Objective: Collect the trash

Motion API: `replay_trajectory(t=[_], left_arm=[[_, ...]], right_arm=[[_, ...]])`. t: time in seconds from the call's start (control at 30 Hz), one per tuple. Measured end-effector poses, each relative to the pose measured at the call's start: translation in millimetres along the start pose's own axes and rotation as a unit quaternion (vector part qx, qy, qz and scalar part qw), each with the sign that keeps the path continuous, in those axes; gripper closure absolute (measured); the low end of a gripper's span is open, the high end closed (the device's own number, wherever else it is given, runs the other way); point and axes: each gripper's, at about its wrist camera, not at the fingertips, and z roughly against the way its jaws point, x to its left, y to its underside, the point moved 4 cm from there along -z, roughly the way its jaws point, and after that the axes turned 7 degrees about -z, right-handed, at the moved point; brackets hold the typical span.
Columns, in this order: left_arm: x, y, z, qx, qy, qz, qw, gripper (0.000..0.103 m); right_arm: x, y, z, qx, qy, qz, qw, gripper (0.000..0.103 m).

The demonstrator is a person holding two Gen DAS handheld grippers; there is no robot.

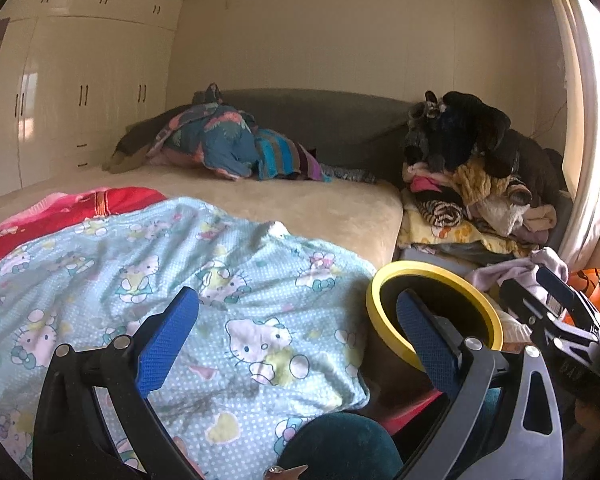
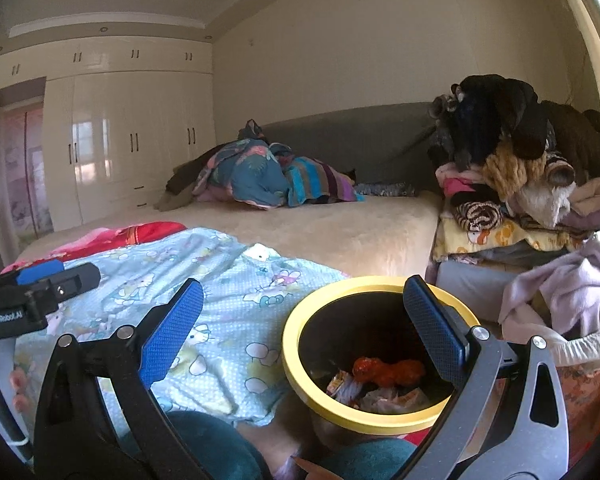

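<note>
Bin [image 1: 380, 280]: in the left wrist view the inside is dark, contents cannot be told; lower rim hidden behind the blue finger pad [image 1: 424, 336] at 5 o'clock.
Trash [image 2: 384, 384]: wrappers too crumpled to identify.
Right basket [image 2: 580, 360]: cut off at 4 o'clock.
Doorway [image 2: 20, 168]: blurred at 9 o'clock.

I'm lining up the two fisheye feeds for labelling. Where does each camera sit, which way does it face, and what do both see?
Left wrist view: on the left gripper, open, facing across the light-blue cartoon-print blanket toward the grey headboard; the right gripper shows at the right edge.
Right wrist view: on the right gripper, open above the yellow-rimmed black bin holding wrappers; the left gripper shows at left.
Shared: blanket, bin, headboard, cream wardrobe, clothes pile.
</note>
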Motion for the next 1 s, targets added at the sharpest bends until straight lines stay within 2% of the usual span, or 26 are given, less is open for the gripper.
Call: replay_trajectory(t=[1.0], left_arm=[[0.3,6.5,-2.8,0.008,-0.004,0.004,1.0,0.006]], right_arm=[[-2.9,5.5,-5.9,0.014,0.012,-0.006,1.0,0.011]])
